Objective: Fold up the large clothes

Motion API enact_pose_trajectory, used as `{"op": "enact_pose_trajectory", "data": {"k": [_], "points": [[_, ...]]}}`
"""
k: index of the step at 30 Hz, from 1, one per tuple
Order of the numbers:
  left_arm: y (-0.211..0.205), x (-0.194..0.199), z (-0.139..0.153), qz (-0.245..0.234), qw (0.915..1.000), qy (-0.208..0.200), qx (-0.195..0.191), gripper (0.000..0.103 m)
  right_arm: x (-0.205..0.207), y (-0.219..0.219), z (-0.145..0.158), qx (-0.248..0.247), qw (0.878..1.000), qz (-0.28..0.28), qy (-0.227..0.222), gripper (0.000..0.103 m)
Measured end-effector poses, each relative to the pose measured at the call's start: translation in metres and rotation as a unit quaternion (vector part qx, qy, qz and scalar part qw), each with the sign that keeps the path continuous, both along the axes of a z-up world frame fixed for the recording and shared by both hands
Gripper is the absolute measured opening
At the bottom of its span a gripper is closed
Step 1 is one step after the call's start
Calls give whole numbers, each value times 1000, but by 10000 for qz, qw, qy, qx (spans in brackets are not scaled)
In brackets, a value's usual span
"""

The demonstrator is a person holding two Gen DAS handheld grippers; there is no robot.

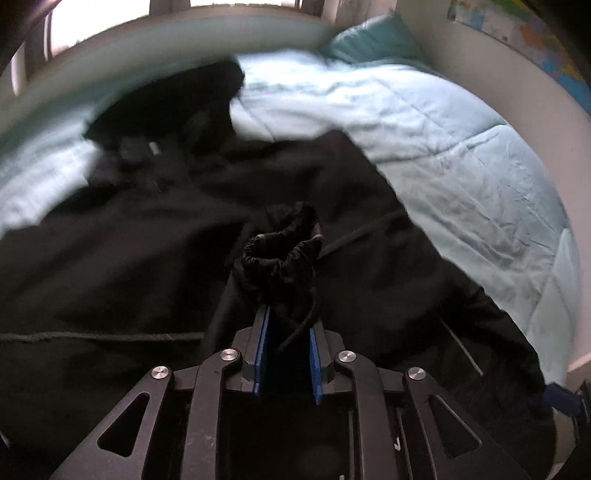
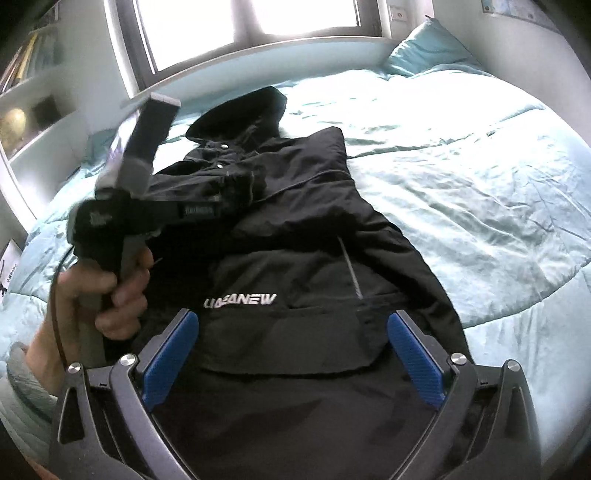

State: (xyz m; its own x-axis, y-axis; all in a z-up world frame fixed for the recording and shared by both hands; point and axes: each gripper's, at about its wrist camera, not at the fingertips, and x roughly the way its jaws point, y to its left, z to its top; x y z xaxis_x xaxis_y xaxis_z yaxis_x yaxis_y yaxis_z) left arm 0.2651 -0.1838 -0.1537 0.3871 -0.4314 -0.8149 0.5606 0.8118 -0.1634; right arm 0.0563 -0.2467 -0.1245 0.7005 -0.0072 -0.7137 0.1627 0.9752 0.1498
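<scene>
A black hooded jacket point(image 2: 295, 236) with white lettering lies front up on a light blue quilt point(image 2: 461, 166), hood point(image 2: 240, 110) toward the window. In the left wrist view my left gripper point(image 1: 286, 295) holds a bunched black sleeve cuff point(image 1: 280, 254) between its narrow-set blue pads point(image 1: 263, 332), above the jacket's body point(image 1: 110, 258); a cord dangles between the pads. The right wrist view shows that gripper point(image 2: 221, 201) in a person's hand point(image 2: 110, 291), over the jacket's chest. My right gripper point(image 2: 291, 332) stands wide open above the jacket's lower front, with nothing between its pads point(image 2: 170, 354).
A teal pillow point(image 2: 424, 51) lies at the far right of the bed, under a bright window point(image 2: 258, 22). Shelves point(image 2: 29, 110) stand to the left of the bed. A wall with a coloured poster point(image 1: 517, 33) runs along the bed's right side.
</scene>
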Motion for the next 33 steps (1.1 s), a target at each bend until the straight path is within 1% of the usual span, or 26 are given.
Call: {"op": "enact_pose_trajectory", "data": {"k": [1,2,3,4,5,6,7,10,13,14,15,16,18,20,23,26,28,29,30,31,32,33], "points": [[3,1,-1,-28,9998,115,-141,23,0,-1,1,14,10000,6,23,103],[10,3,1,-104,9987,313,-400,30,1,-3,5,55,10000,27,45,103],[16,6,5,-200,9958,562,-694,41,2,-4,8,91,9999,57,46,103],[24,9,8,-351,9889,919,-1110,47,3,-5,12,125,9999,89,50,103],[33,13,11,-499,9764,1341,-1616,58,7,-6,18,157,9997,136,83,103],[39,15,15,-529,9693,1514,-1864,61,11,-6,22,162,9997,165,117,103],[46,15,20,-497,9668,1540,-1976,61,15,-5,28,160,9996,196,141,103],[70,10,43,-272,9784,1049,-1763,61,38,-2,45,245,9984,467,179,103],[100,7,62,-56,9857,684,-1538,61,76,4,54,461,9953,810,272,103],[111,7,66,52,9880,553,-1440,61,92,5,54,536,9945,845,311,101],[124,8,70,175,9898,432,-1349,61,108,5,52,593,9940,844,362,95],[136,9,71,307,9909,343,-1268,61,124,5,48,667,9935,806,455,91],[161,17,70,550,9909,294,-1189,61,153,0,38,928,9909,704,668,76],[192,22,71,789,9889,267,-1234,61,177,-6,25,1220,9870,634,833,75],[220,25,67,1096,9869,192,-1172,61,202,-8,7,1424,9832,490,1030,75],[235,29,62,1230,9868,174,-1042,61,220,-6,-12,1746,9755,513,1232,75],[238,33,56,1323,9862,224,-969,61,231,-4,-25,1699,9744,405,1419,75],[240,34,52,1362,9856,262,-965,61,234,-4,-29,1706,9739,394,1443,64],[239,34,51,1392,9852,276,-964,61,233,-5,-29,1654,9750,398,1429,40],[242,35,49,1441,9846,276,-953,61,232,-5,-26,1604,9763,457,1378,37],[242,35,49,1444,9845,267,-958,61,227,-5,-20,1615,9772,566,1261,30],[243,36,49,1441,9845,249,-968,61,222,-6,-11,1575,9793,620,1112,26]]}}
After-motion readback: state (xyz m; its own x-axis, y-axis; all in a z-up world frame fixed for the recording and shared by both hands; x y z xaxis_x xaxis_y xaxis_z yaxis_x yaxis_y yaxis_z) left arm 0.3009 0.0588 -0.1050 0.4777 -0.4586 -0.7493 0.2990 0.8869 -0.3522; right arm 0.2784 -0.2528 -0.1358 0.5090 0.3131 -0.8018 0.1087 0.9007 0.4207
